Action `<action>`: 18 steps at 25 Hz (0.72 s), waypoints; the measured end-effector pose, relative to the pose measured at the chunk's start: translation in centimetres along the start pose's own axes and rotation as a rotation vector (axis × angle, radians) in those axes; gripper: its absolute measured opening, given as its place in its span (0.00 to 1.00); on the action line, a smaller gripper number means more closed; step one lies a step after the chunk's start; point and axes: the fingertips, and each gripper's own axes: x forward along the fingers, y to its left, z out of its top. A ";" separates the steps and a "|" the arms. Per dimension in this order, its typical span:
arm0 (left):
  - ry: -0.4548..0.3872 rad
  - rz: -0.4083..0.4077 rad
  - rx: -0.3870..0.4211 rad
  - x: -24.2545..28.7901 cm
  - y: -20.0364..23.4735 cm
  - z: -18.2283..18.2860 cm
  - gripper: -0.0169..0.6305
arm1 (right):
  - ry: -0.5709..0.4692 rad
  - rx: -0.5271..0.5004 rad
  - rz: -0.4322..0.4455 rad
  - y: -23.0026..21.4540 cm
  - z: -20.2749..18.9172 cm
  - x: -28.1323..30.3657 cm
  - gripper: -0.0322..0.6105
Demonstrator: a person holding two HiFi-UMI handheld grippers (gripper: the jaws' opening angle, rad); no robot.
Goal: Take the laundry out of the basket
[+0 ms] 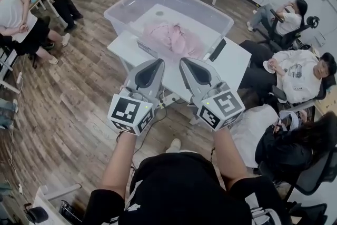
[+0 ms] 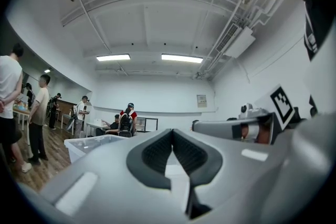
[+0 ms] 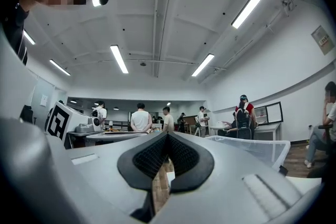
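A clear plastic basket (image 1: 213, 14) stands on a white table (image 1: 234, 68), and pink laundry (image 1: 169, 37) lies bunched inside it. I hold both grippers side by side just short of the table's near edge, pointing at the basket. My left gripper (image 1: 159, 62) is shut with nothing between its pads, and so is my right gripper (image 1: 183, 60). In the left gripper view the jaws (image 2: 171, 131) meet at the tip and the basket (image 2: 84, 147) shows low at the left. In the right gripper view the closed jaws (image 3: 167, 135) point past the basket (image 3: 254, 147) at the right.
A black flat object (image 1: 217, 50) lies on the table right of the basket. People sit on chairs close at the right (image 1: 297, 74). Others stand or sit at the left (image 1: 21, 21). Wooden floor (image 1: 68, 108) surrounds the table, with cables under it.
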 end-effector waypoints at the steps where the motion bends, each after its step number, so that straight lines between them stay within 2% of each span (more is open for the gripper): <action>1: 0.002 0.005 0.004 0.3 0.0 0.0 0.04 | -0.001 0.000 0.006 -0.2 0.0 0.1 0.04; 18: 0.000 0.107 0.044 3.1 0.9 0.1 0.04 | -0.009 0.018 0.089 -3.9 -0.3 1.6 0.04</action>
